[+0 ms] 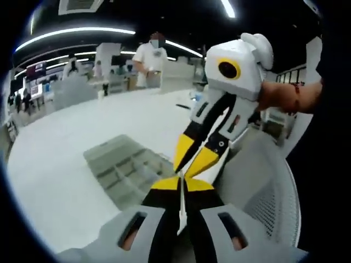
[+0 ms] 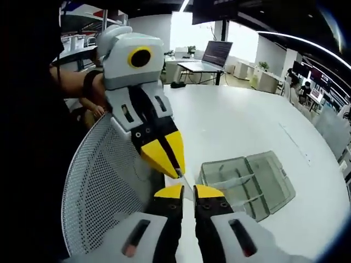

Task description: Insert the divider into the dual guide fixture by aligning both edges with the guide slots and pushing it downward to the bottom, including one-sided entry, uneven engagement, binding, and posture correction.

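Pinching divider [image 1: 180, 193] in both closed jaws | fixture [image 2: 247, 183] on table beyond

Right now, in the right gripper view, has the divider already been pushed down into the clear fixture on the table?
No: the divider is pinched between the two grippers above the table, apart from the clear fixture.

Thin white divider [image 2: 187, 185] above clear fixture [image 2: 248, 183]
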The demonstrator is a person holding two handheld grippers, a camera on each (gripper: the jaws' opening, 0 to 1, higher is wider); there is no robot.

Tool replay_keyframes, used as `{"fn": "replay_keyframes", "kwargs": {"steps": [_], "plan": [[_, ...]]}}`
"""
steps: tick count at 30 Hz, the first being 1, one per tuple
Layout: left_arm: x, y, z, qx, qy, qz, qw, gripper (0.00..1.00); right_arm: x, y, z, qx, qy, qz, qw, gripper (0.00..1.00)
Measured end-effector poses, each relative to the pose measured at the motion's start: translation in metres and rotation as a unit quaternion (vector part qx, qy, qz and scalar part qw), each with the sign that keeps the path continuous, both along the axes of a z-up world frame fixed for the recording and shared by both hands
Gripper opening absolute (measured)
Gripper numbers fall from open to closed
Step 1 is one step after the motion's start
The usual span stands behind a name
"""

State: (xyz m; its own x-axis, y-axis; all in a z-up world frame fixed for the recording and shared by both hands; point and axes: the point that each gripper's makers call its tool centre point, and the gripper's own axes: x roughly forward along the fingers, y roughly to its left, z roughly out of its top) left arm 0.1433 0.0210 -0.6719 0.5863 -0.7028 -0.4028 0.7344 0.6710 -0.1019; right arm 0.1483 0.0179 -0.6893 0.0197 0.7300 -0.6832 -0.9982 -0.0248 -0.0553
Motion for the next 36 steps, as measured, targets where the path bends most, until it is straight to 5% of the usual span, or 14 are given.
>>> {"fn": "replay_keyframes", "kwargs": {"steps": [4,15,36], "plan": [[-0.003,-0.005,0.004,-0.008,-0.008,-0.020,0.9997,0.00,0.001,-0.003,-0.002,-0.006,0.000,0.002,1.0000,0.09],[0.006,-0.009,0.009,-0.011,-0.020,-0.033,0.9992,0.00,0.004,-0.008,0.003,0.004,-0.003,0.017,0.9998,0.00],[0.027,-0.002,0.006,-0.020,-0.025,-0.001,0.9995,0.06,0.015,-0.012,0.006,-0.026,-0.014,0.047,0.9985,0.00]]}}
